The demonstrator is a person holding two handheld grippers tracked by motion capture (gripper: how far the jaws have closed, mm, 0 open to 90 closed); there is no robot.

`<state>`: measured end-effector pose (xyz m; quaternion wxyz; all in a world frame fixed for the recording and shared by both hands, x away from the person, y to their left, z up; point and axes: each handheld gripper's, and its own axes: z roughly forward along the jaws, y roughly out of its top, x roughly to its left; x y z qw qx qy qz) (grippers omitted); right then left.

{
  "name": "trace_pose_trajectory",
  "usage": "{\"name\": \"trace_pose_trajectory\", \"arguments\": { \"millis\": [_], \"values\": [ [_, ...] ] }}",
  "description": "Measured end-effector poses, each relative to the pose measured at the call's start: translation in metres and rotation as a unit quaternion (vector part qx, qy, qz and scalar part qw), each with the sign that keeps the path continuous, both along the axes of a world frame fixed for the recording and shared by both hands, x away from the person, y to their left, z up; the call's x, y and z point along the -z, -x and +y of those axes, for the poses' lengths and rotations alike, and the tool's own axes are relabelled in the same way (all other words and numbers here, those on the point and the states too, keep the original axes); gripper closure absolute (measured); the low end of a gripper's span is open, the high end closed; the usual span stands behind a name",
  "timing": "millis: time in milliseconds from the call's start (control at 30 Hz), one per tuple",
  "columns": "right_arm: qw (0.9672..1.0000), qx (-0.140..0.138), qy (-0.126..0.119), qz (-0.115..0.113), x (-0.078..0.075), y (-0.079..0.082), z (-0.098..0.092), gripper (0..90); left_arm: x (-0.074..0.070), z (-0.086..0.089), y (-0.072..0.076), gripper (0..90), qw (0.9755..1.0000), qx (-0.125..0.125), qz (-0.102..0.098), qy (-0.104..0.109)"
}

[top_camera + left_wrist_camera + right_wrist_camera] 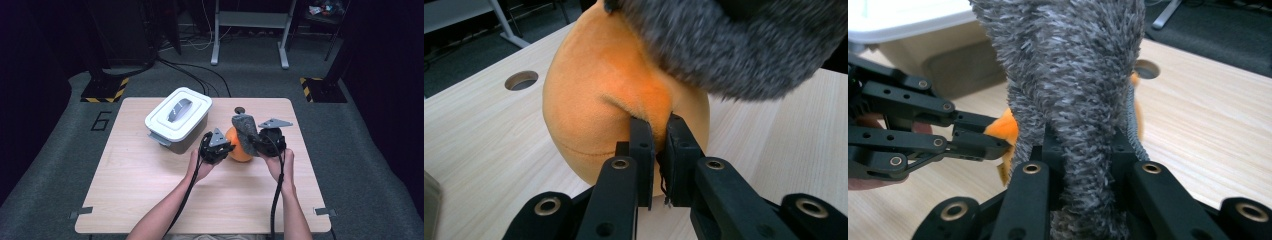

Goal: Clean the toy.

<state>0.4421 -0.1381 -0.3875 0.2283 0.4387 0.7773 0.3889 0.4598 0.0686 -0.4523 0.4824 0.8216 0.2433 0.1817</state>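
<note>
1. The high view is soft and low in detail; the desk is evenly lit from above, while the floor and the far room sink into near black.
2. Shadows under things on the desk are short and faint.
3. In the gripper views the grey fur is blurred close up.
4. No glare shows on the wood.

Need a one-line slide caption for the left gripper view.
Left tool pinching a fold of the orange plush on the wooden table, grey fuzzy cloth draped over its top.
</note>
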Motion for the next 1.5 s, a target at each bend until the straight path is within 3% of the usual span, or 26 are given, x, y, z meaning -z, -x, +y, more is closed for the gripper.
{"name": "trace_pose_trajectory", "arguments": {
  "millis": [100, 267, 567, 967, 1167, 1267, 1500],
  "values": [
    [0.9998, 0.008, 0.014, 0.012, 0.008, -0.007, 0.004, 76.6, 0.000, 0.001, 0.000, 84.3, 1.0000, 0.004, 0.003, -0.002],
    [0.9992, 0.032, 0.015, 0.018, 0.016, -0.015, -0.002, 76.6, 0.002, 0.002, 0.000, 84.2, 1.0000, 0.003, 0.006, 0.003],
    [0.9950, 0.089, 0.032, 0.034, 0.030, -0.023, -0.018, 76.5, 0.005, 0.007, 0.000, 84.1, 0.9999, -0.001, 0.012, 0.008],
    [0.9950, 0.089, 0.017, 0.042, 0.043, -0.005, -0.037, 76.4, 0.009, 0.015, 0.000, 83.7, 0.9995, -0.017, 0.019, 0.016],
    [0.9951, 0.084, 0.016, 0.050, 0.049, 0.012, -0.046, 76.3, 0.013, 0.020, 0.002, 83.5, 0.9991, -0.025, 0.024, 0.026],
    [0.9955, 0.074, 0.013, 0.058, 0.051, 0.024, -0.050, 76.2, 0.015, 0.023, 0.003, 83.4, 0.9986, -0.027, 0.034, 0.031],
    [0.9957, 0.052, 0.006, 0.076, 0.060, 0.041, -0.052, 76.0, 0.016, 0.022, 0.004, 83.3, 0.9987, -0.028, 0.029, 0.031]
  ]
}}
